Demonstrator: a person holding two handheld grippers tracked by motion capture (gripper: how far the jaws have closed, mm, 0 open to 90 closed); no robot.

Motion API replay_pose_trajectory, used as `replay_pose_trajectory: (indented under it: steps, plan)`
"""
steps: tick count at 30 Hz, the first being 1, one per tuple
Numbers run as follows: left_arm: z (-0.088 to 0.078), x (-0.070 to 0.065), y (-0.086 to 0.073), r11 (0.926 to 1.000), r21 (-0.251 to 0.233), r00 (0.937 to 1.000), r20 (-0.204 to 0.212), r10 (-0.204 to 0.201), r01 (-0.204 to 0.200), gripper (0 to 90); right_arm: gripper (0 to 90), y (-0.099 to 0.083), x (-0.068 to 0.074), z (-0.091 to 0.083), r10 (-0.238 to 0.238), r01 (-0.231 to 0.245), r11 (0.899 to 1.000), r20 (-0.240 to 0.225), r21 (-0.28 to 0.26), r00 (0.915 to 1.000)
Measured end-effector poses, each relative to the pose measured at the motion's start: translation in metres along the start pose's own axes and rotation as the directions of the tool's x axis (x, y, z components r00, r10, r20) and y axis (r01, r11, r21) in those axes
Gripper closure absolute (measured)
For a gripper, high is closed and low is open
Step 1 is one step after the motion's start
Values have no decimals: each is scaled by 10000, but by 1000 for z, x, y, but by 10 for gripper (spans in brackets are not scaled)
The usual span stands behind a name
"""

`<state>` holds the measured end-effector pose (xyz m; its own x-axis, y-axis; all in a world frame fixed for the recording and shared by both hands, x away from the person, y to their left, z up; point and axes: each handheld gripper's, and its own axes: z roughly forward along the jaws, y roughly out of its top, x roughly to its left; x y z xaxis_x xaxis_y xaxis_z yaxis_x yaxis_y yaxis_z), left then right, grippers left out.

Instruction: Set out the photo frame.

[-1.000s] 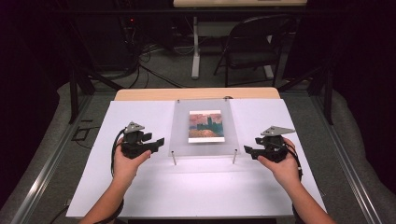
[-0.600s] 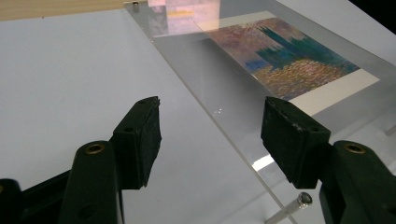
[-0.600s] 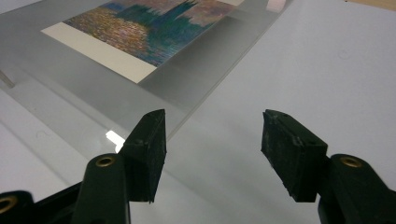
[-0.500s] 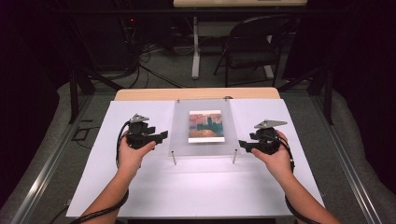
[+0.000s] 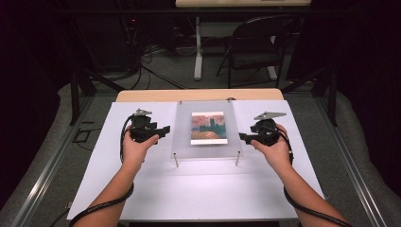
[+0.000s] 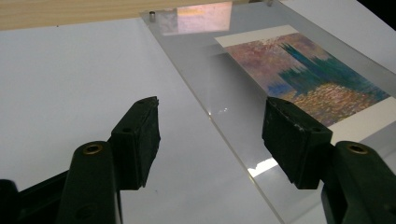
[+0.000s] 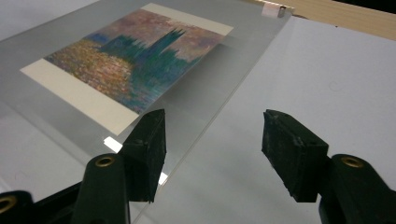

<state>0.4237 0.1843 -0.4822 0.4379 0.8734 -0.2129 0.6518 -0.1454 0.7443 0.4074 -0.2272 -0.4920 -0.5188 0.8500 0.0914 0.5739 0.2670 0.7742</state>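
A clear acrylic panel (image 5: 183, 137) stands on short metal posts (image 5: 176, 161) in the middle of the white table, with a colourful painting print (image 5: 208, 127) beneath it. My left gripper (image 5: 165, 130) hovers at the panel's left edge, open. In the left gripper view the panel (image 6: 219, 79) and the print (image 6: 317, 74) lie ahead, and the panel's edge runs between the spread jaws of the left gripper (image 6: 212, 126). My right gripper (image 5: 242, 137) is open at the panel's right edge. The right gripper view shows the right gripper (image 7: 212, 135) over the panel (image 7: 243, 42) and print (image 7: 140, 51), touching nothing.
A white sheet (image 5: 198, 189) covers the table, with a strip of bare wood (image 5: 198, 96) along its far edge. Behind the table stand a folding chair (image 5: 255, 52) and a desk leg (image 5: 197, 52), with cables on the floor. Metal rails run along both sides.
Both hands have moved away from the person and a little inward, so each gripper now sits closer to its side edge of the panel. The panel has not moved.
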Motion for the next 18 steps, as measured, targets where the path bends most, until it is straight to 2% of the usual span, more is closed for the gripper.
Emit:
replay_pose_trajectory:
  steps: [4,10,18]
  plan:
    - [4,3,8,9998,64,9999,-49,-165,165,366,395,9,-6,5,195,-195,9998,35,19,9998]
    - [12,1,24,9999,123,9997,-257,-61,64,367,399,26,-13,14,432,-431,9991,187,-67,9989]
    - [36,-1,38,9991,418,9993,-349,-94,109,366,395,38,-17,36,698,-699,9975,132,49,9975]
